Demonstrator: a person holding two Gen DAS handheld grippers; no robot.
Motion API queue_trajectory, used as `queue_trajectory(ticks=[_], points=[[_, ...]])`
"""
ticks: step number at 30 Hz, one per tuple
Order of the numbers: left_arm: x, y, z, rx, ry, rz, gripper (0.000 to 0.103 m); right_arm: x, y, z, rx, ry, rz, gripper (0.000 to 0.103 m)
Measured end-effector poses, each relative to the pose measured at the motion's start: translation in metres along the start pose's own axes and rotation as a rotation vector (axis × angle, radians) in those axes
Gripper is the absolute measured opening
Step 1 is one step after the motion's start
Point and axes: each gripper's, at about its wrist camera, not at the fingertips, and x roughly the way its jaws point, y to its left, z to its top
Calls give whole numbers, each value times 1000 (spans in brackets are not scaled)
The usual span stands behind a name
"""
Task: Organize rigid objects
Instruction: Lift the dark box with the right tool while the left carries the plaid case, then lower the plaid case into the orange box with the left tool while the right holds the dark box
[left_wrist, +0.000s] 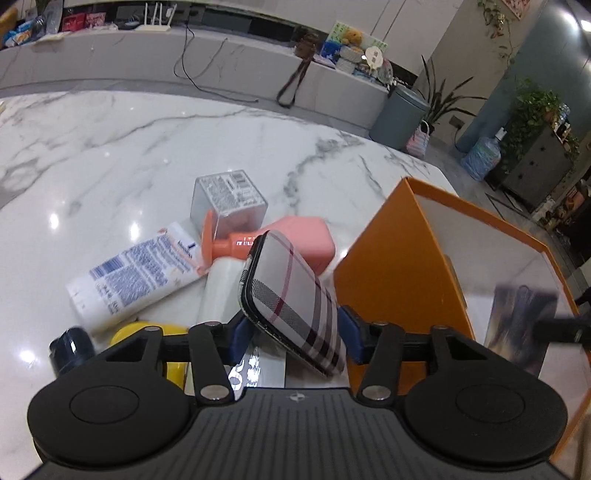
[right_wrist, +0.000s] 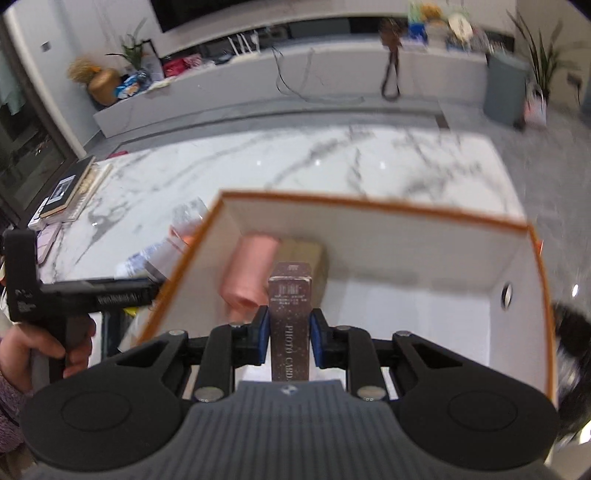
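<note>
Table: a white marble top with grey veins (left_wrist: 155, 147) is seen, glossy, with ceiling lights mirrored in it.
Box: an orange box with white inner walls (left_wrist: 388, 277) is stood at the right of the table; in the right wrist view its orange rim (right_wrist: 369, 206) is seen from above.
Left gripper (left_wrist: 293, 334): a plaid phone case (left_wrist: 291, 299) is tilted between the blue fingers (left_wrist: 238, 339); the left pad is touched by its edge, but whether the right pad presses on it cannot be told.
Right gripper (right_wrist: 289, 334): it is clenched on a slim brown card box (right_wrist: 290, 321) printed "PHOTO CARD", held over the inside of the orange box.
Inside the box: a pink roll (right_wrist: 249, 273) and a tan block (right_wrist: 310, 258) are laid at the far wall.
Loose pile: a white tube with blue print (left_wrist: 140, 273), a clear cube-shaped box (left_wrist: 229, 199), a pink pump bottle on its side (left_wrist: 295, 236), a yellow object (left_wrist: 147, 332) and a dark cap (left_wrist: 70, 349) are crowded on the table left of the orange box.
Table edge: a stack of books (right_wrist: 66, 192) is laid at the far left.
Room: a long grey bench (left_wrist: 147, 59) is run along the far wall, with a white router (left_wrist: 157, 18), cables, a hanging brown strap (left_wrist: 295, 77) and packages on it.
Floor: a grey bin (left_wrist: 399, 114), potted plants (left_wrist: 532, 107) and a water bottle (left_wrist: 480, 155) are placed at the far right.
Person: a hand (right_wrist: 44, 350) is wrapped round the handle of the left gripper.
</note>
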Motion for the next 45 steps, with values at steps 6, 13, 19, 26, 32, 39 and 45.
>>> queue_trajectory(ticks=[6,13,19,26,32,39,45], points=[[-12,5,3,-29,-69,-18,32,31,-17,-9,122,115,140,21],[-55,-16,14,99,-129,-36,21,50,-25,-12,171,159,166,21],[-91,-30,25,141,-144,-54,21,41,-28,-17,178,142,166,21],[-134,-74,45,294,-85,-190,21,20,-35,-15,174,98,131,21],[-97,-114,46,354,147,-233,21,9,-44,-18,177,90,106,21],[-24,-142,36,382,413,-195,21,11,-52,-25,175,121,115,21],[22,-148,28,399,541,-135,20,21,-56,-28,188,168,180,21]])
